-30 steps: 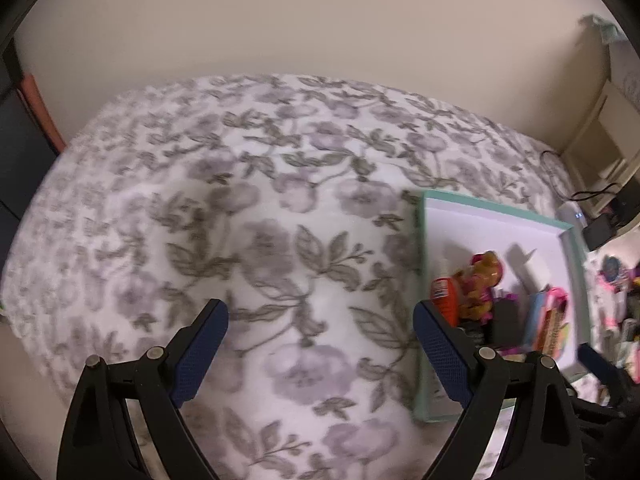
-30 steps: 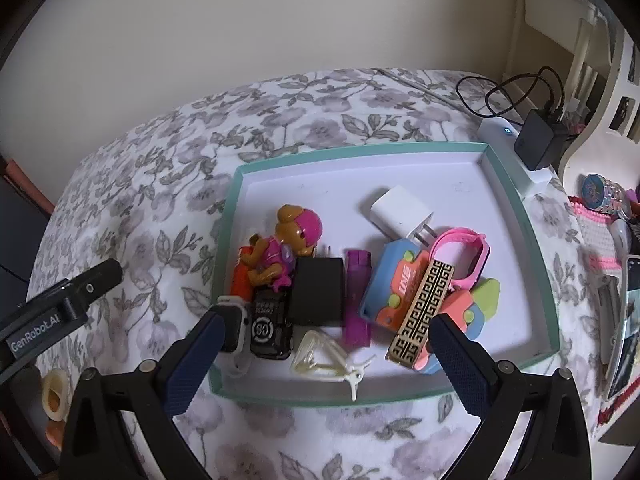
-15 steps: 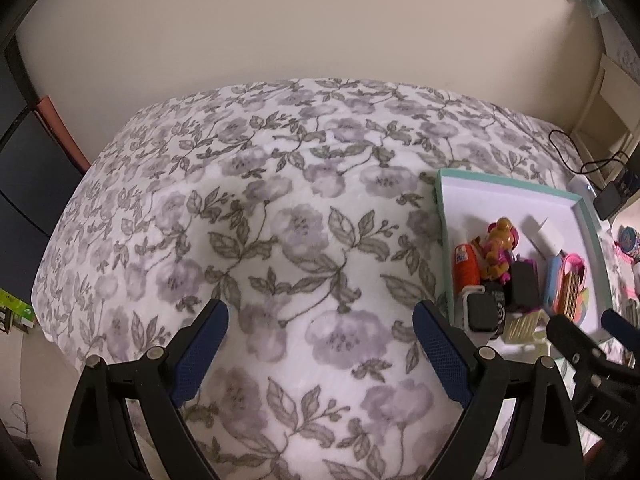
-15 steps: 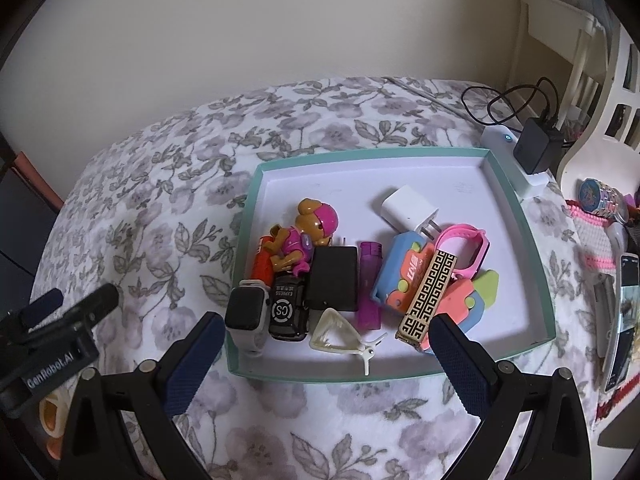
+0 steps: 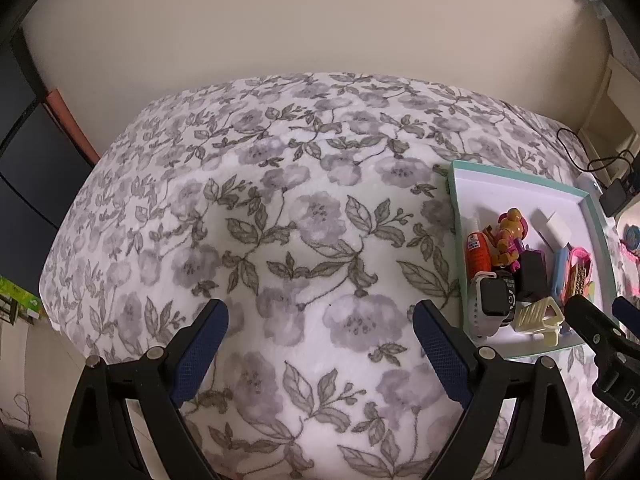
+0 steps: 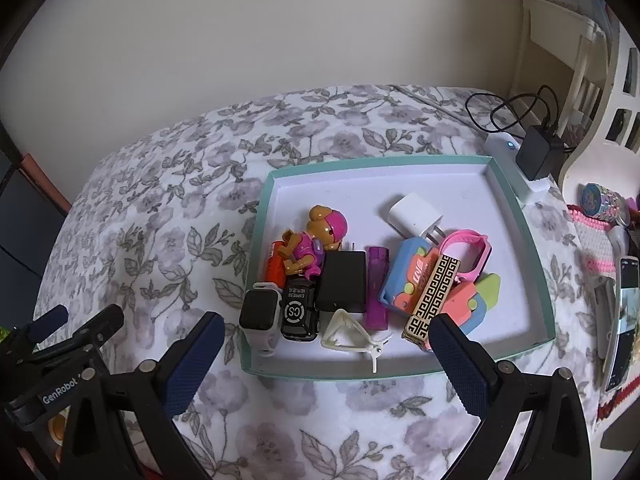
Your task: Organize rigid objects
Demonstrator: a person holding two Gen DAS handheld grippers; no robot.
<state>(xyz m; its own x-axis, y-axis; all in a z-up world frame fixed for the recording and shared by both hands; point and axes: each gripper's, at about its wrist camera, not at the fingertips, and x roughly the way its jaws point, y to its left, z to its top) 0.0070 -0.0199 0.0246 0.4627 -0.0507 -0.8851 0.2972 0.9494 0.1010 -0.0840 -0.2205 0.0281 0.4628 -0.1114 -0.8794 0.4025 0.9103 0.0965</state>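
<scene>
A teal-rimmed white tray (image 6: 520,216) lies on the floral bedspread (image 5: 304,216). In it are a toy figure with a pink cap (image 6: 320,236), a smartwatch (image 6: 260,316), a black toy car (image 6: 298,312), a black charger block (image 6: 344,284), a purple lighter (image 6: 376,292), a white charger (image 6: 416,214), a pink band (image 6: 468,248), a gold-patterned bar (image 6: 434,298) and a cream hair clip (image 6: 344,332). My right gripper (image 6: 326,322) hangs open above the tray's near edge. My left gripper (image 5: 320,312) is open over bare bedspread, left of the tray (image 5: 454,200).
A white power strip with a black adapter (image 6: 536,156) and cable sits behind the tray's right corner. A phone (image 6: 624,320), a pink knit piece (image 6: 596,240) and a bracelet (image 6: 600,200) lie at the right. The bed drops off at the left beside a dark cabinet (image 5: 24,168).
The left gripper has drawn back from the bedspread, so more of the bed shows and the tray sits smaller and farther right. The right view shifted only slightly. Both jaws keep their width.
</scene>
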